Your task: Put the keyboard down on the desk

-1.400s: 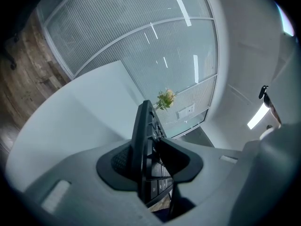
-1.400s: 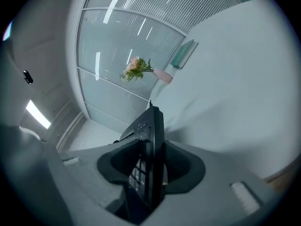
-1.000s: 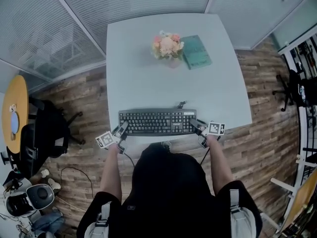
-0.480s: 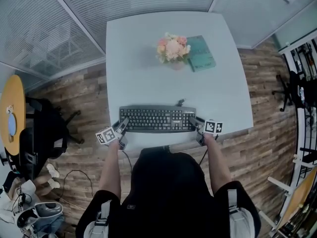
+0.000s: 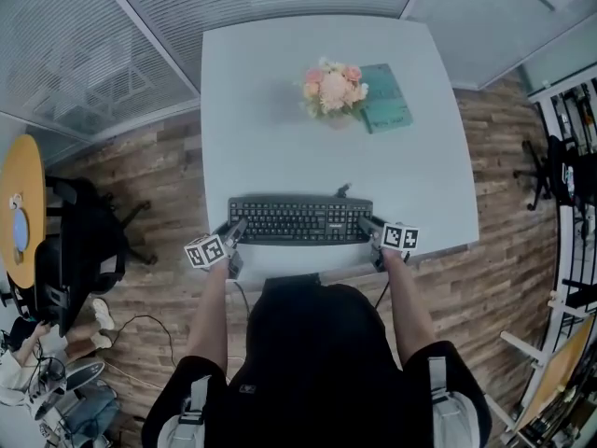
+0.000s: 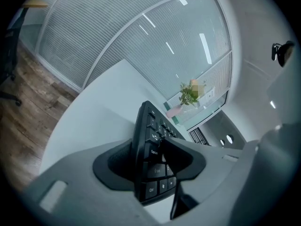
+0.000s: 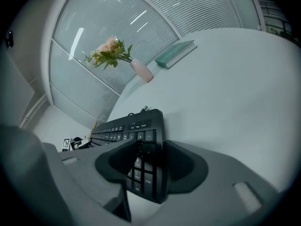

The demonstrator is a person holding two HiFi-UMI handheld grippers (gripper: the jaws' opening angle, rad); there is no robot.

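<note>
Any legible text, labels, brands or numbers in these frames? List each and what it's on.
"Ctrl": corner key of the black plastic keyboard, seen in the left gripper view.
Other key legends: too blurred to read.
Cover of the teal rectangular book: print too small to read.
No other words visible.

The keyboard (image 5: 299, 220) is black, the desk (image 5: 280, 110) pale grey, the book (image 5: 385, 98) teal, the flowers (image 5: 334, 89) pink.

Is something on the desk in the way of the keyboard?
Nothing visible. The keyboard is at the front edge of the desk; the flowers and the book stand far behind it.
</note>
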